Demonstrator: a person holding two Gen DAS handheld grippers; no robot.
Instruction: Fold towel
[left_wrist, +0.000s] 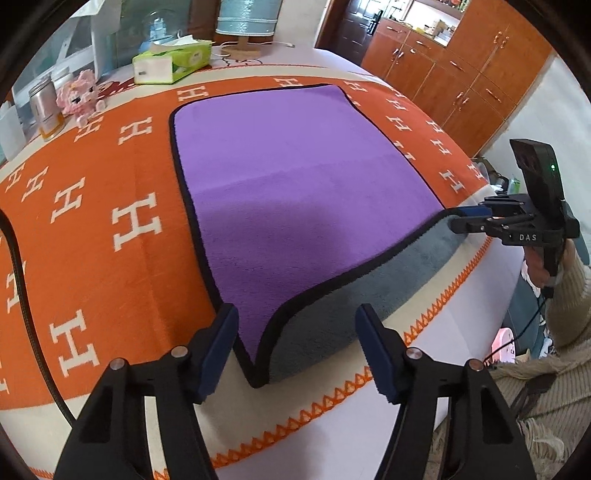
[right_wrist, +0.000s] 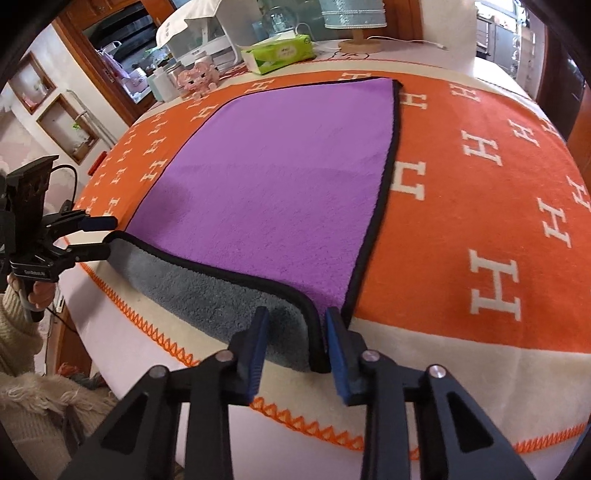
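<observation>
towel (left_wrist: 303, 177) corners between hand-held grippers' jaws

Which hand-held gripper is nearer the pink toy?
Left: left hand-held gripper straddles the towel's near corner on the pink toy's side; right hand-held gripper is at the opposite near corner.

**Towel's near edge lifted at both corners**

The purple towel (left_wrist: 295, 177) lies on the orange blanket (left_wrist: 110, 221), its near edge curled up to show grey. The left gripper (left_wrist: 297, 350) straddles the towel's near corner, jaws apart. The right gripper (left_wrist: 463, 218) is at the towel's right corner.
</observation>
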